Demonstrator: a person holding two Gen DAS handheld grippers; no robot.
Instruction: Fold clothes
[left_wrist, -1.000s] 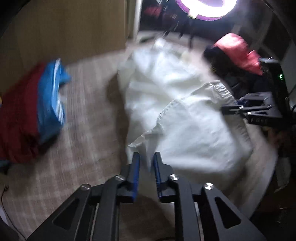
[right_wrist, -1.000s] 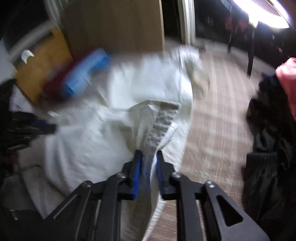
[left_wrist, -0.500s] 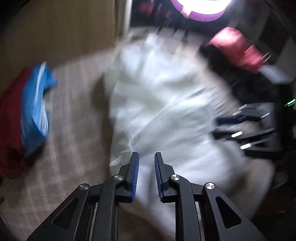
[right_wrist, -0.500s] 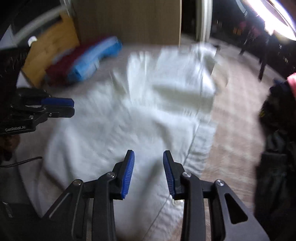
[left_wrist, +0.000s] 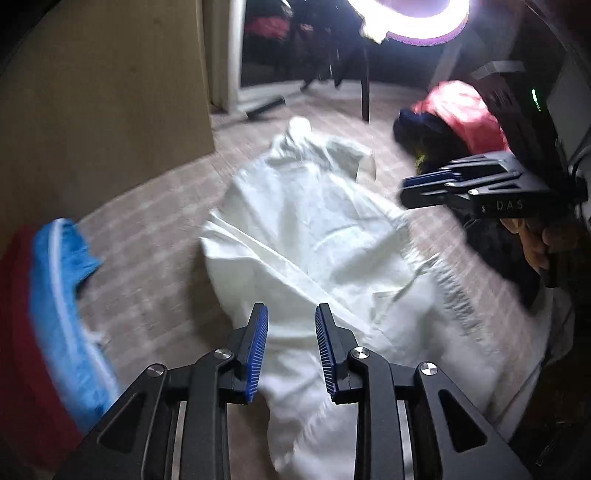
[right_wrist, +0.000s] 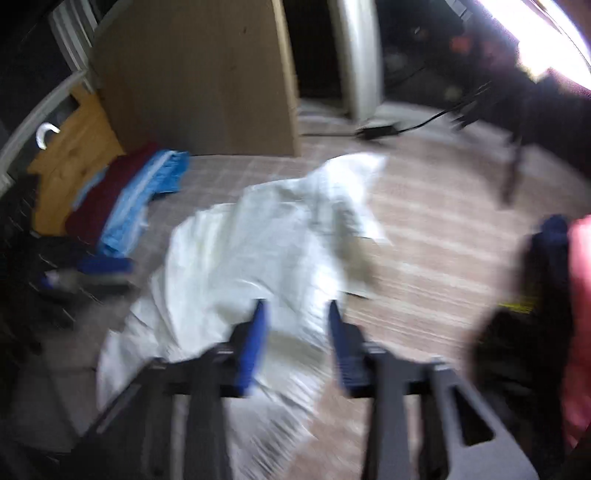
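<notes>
Your room is dim; a ring light (left_wrist: 410, 18) glares at the top. Your right wrist view is motion-smeared throughout, and fisheye corners fall black.

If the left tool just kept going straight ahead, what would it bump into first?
Most likely the white garment. The left tool is open and empty, and the cloth lies spread right ahead of its fingers on the carpet. How far off is hard to judge.
</notes>
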